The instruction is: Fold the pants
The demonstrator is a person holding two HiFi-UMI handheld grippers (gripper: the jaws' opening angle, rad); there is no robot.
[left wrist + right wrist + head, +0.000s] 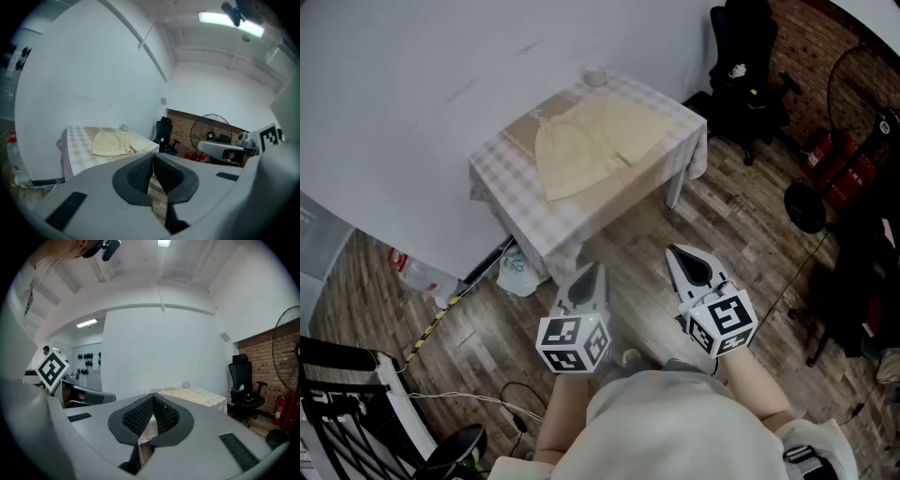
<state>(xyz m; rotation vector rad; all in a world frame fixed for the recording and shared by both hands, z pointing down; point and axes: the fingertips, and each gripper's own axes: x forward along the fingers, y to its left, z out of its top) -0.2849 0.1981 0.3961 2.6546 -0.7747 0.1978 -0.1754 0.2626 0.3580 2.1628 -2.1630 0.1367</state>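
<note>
Your left claw (592, 270) and right claw (675, 253) are both pressed together and empty, well short of the worktop (501, 180); the cream pants (591, 141) lie flat on it; step closer, open both, and pinch what seem to be the waistband corners evenly.

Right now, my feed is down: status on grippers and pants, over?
Left gripper shut, empty. Right gripper shut, empty. Pants lying on checked table, untouched, well ahead of both. White cup at table's far edge, off the pants.
</note>
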